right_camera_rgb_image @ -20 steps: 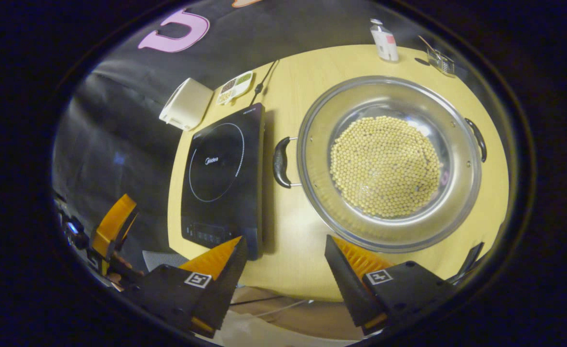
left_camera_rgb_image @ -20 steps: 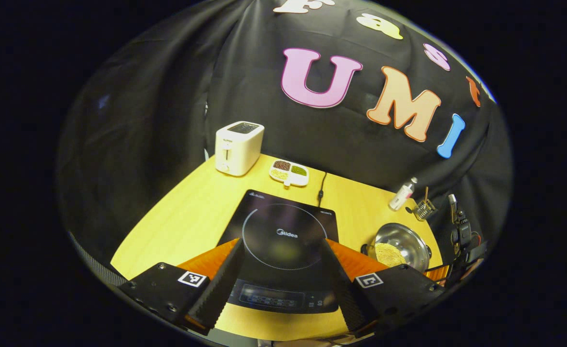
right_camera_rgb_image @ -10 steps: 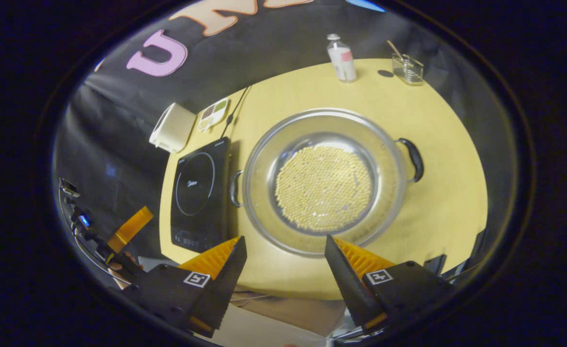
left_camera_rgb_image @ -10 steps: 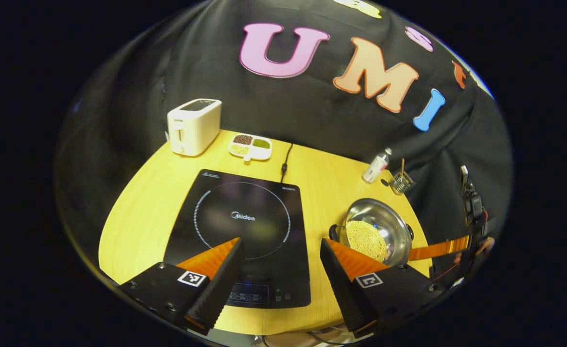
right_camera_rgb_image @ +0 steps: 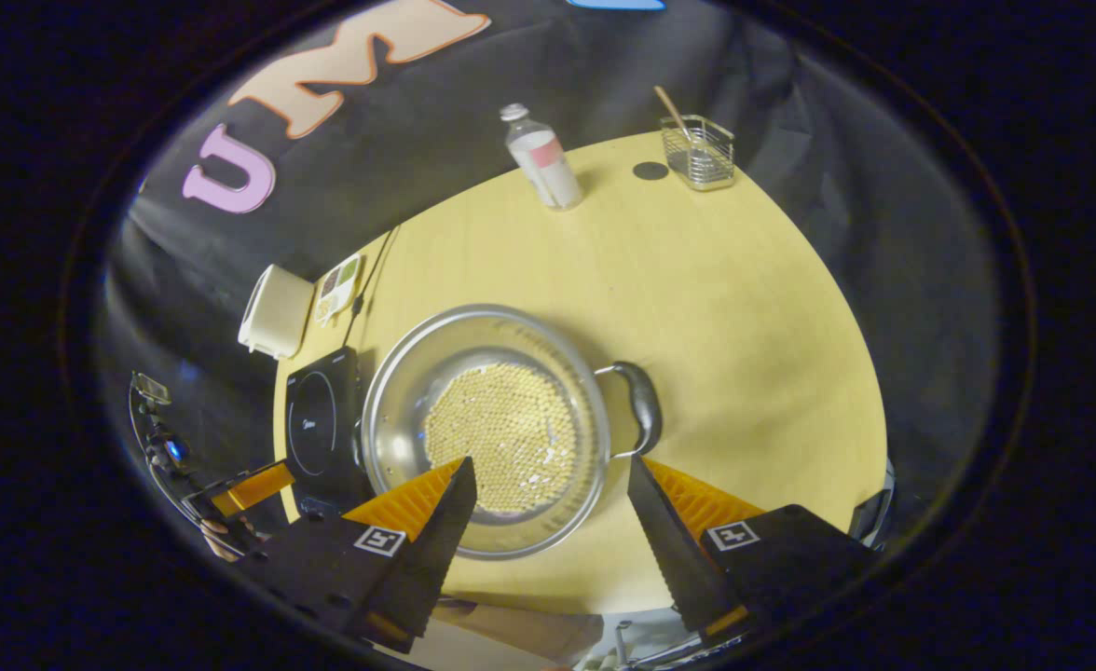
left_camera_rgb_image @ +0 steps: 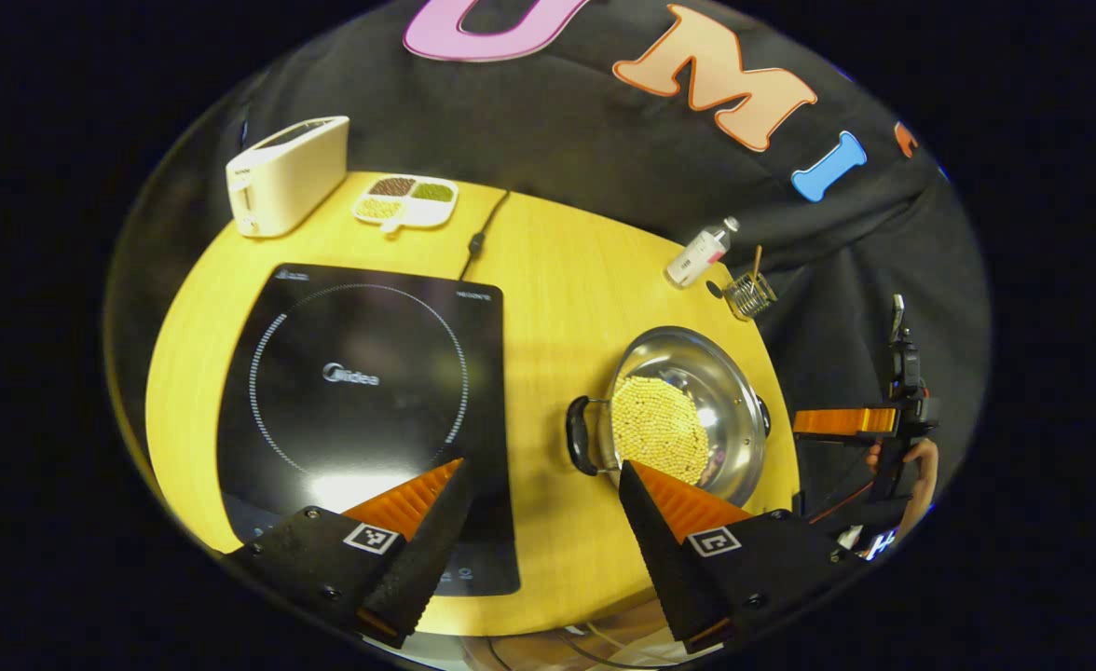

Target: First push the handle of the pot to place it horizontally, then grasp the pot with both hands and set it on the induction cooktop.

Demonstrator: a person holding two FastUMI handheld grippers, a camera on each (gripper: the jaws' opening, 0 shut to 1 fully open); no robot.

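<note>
Pot sits on the yellow bench, just right of the cooktop and not touching it, with a layer of pale beans over its bottom. In the right gripper view it lies close below the right gripper, whose jaws stand apart with nothing between them, one tip over the beans and the other near the pot's right handle. The left gripper also hangs with its jaws apart and empty, above the strip of bare bench between the cooktop's near right corner and the pot's left handle.

My reading is that the push on the handle is the step in hand, and neither gripper touches the pot yet. In the left gripper view the two handles seem to lie on a line running left to right, though the fisheye bend makes it hard to say how true that line is. To do the push well, bring one finger's side against the end of a handle and nudge slowly, so the pot turns in place instead of sliding toward the cooktop edge or the near bench edge. Keep the tip low, level with the handle, clear of the rim and the beans.

Farther off, a bottle and a wire holder stand at the right rear, and a toaster and a divided dish at the left rear, all well apart from the pot.
</note>
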